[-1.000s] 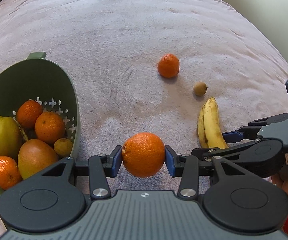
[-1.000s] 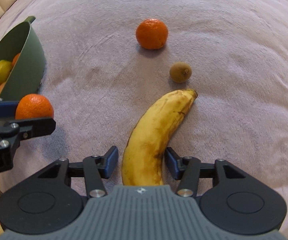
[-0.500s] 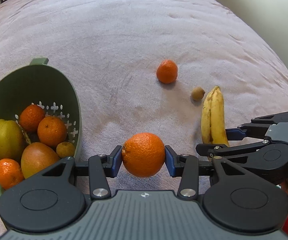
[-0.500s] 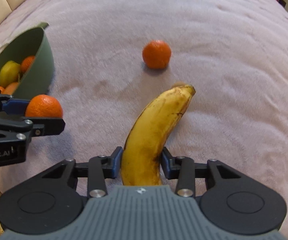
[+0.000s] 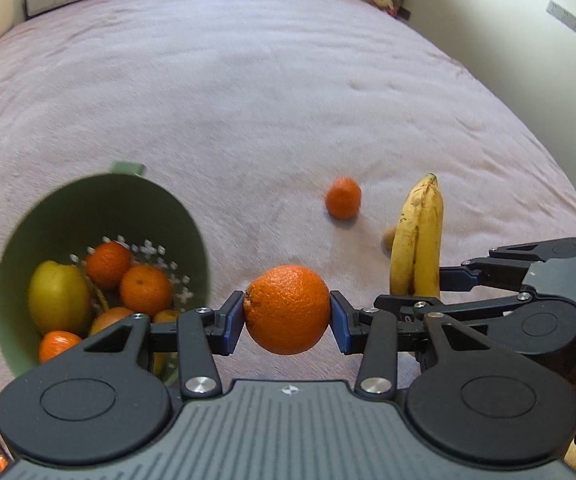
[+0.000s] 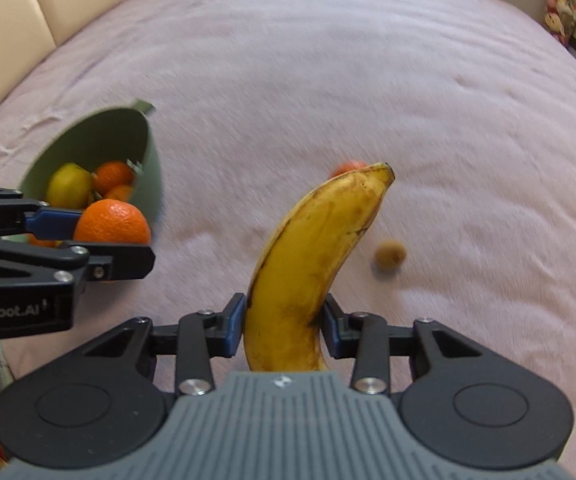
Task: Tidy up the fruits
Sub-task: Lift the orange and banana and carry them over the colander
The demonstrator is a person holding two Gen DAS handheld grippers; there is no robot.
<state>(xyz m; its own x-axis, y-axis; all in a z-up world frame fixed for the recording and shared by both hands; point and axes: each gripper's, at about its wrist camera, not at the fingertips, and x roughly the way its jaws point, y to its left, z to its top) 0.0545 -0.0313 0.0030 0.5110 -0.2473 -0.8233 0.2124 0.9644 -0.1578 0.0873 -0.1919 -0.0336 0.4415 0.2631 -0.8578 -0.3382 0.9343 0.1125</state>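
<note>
Left gripper (image 5: 287,320) clamps an orange (image 5: 287,309); green bowl (image 5: 48,216) lies ahead-left. Right gripper (image 6: 284,330) pinches a banana (image 6: 307,276) near its base — tip projecting forward. Risk: the long banana pivots or slips, being held off-centre.

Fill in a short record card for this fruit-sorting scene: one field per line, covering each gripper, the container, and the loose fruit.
left gripper: shut on large orange, held off the surface
right gripper: shut on banana, tip pointing away
green colander: on pink blanket, holds oranges and a yellow-green fruit
loose fruit: small orange; small brown fruit, both on the blanket
</note>
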